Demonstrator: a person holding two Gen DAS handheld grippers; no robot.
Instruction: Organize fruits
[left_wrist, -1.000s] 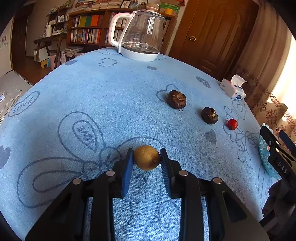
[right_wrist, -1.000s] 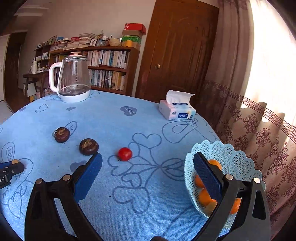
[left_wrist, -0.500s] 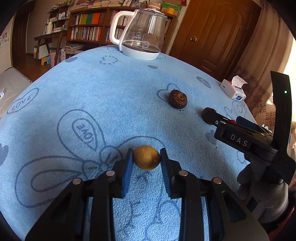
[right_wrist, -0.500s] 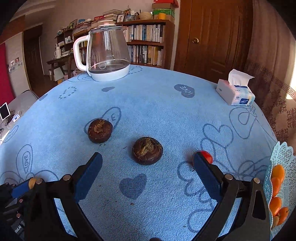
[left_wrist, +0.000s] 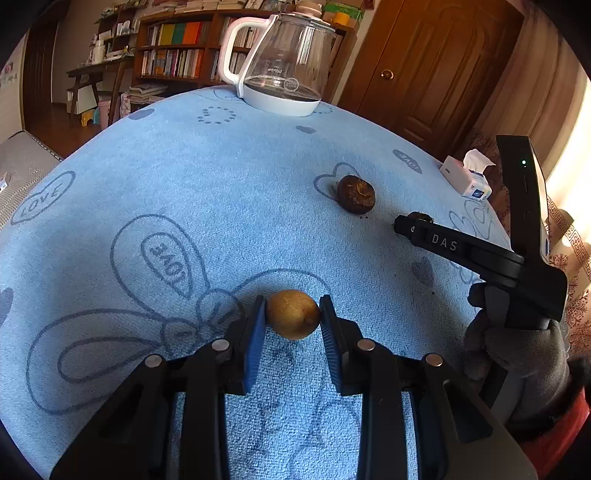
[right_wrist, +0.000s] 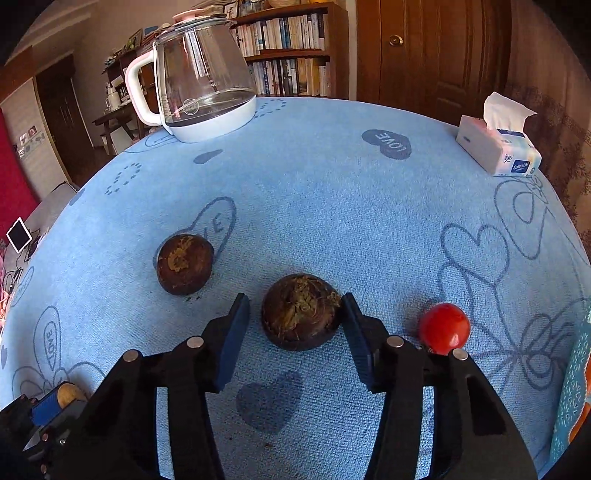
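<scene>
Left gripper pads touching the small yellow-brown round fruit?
Touching. Left wrist view: both blue pads of the left gripper press the small yellow-brown round fruit from either side, no gap visible.

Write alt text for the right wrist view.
The right hand-held gripper straddles a dark brown fruit on a blue tablecloth, its jaws just closing. A red fruit lies to its right, another brown fruit to its left.

Kettle (right_wrist: 199, 85) at tablecloth's (right_wrist: 332, 192) far edge, tissue box (right_wrist: 498, 147) rightward (near the rim), tomato (right_wrist: 444, 327) closer
</scene>
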